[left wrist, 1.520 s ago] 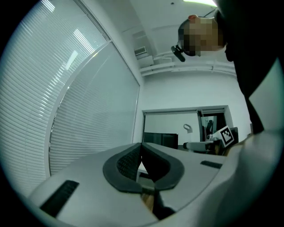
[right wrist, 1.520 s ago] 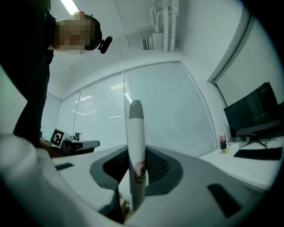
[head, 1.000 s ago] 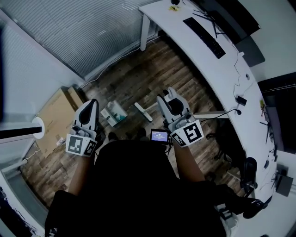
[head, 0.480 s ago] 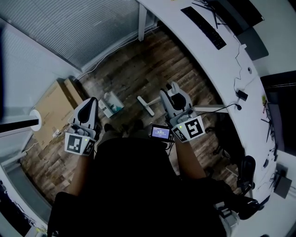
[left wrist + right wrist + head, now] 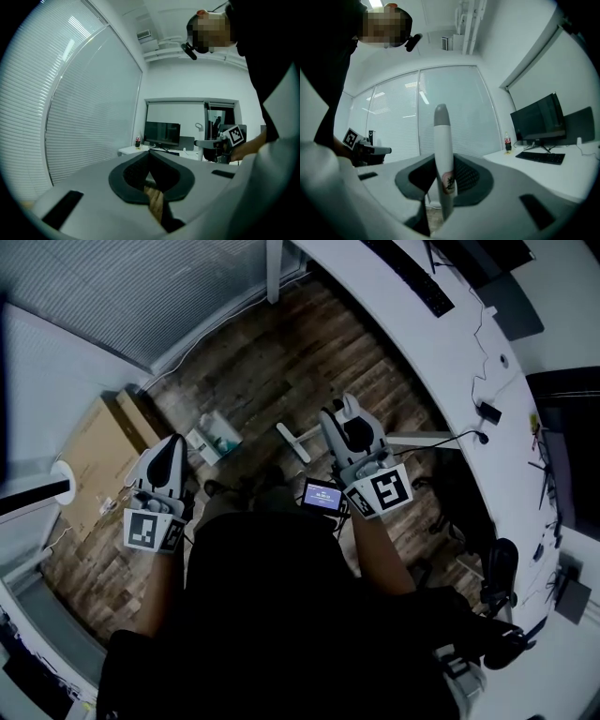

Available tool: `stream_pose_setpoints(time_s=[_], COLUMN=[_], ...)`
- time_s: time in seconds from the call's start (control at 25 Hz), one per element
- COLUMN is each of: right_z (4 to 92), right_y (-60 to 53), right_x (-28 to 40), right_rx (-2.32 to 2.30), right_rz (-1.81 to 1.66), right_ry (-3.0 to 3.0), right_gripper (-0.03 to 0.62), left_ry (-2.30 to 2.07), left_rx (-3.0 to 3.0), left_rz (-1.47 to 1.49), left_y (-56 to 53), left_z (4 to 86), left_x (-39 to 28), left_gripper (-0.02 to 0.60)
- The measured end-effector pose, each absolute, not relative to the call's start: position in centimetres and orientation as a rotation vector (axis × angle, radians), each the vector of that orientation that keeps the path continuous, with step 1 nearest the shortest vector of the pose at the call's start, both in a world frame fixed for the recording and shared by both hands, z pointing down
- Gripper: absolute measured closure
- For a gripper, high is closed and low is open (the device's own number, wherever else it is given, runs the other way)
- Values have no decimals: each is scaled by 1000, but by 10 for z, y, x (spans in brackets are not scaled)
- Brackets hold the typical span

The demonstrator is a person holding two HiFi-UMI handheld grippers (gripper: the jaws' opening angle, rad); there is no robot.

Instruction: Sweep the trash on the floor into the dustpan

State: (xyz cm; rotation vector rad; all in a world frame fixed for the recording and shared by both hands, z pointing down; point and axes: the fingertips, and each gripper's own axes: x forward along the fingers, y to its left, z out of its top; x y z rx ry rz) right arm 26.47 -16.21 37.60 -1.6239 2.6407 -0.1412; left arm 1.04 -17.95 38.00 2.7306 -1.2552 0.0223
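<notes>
Your right gripper (image 5: pixel 350 412) has its fingers pinching a white handle (image 5: pixel 442 140) with a grey cap. The handle stands upright between them and pokes up above the tips. Your left gripper (image 5: pixel 174 442) carries nothing: its fingers are pressed together, and only a sliver of wood floor (image 5: pixel 281 362) shows below them. You hold both grippers level out in front of you, well apart.

What looks like the dustpan (image 5: pixel 214 437), white with a teal inside, sits on the floor ahead of the left gripper, near a cardboard box (image 5: pixel 98 451). A white bar (image 5: pixel 295 442) lies on the floor between the dustpan and the right gripper. The trash is too small to make out. The white worktop (image 5: pixel 422 362) curves along your right and carries a keyboard (image 5: pixel 412 282).
</notes>
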Motion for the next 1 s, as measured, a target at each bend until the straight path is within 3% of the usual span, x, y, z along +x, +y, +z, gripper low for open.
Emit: stream_pose_setpoints(time_s=[1.0], right_z=[392], right_y=[-163], right_x=[279], right_rx=[-1651], right_rz=[-162], right_ry=[2612], right_gripper=[499], left_ry=[-1237], left_rx=[2664], left_rz=[0], left_y=[-180], left_z=[388], left_x=[16], left_gripper=[586])
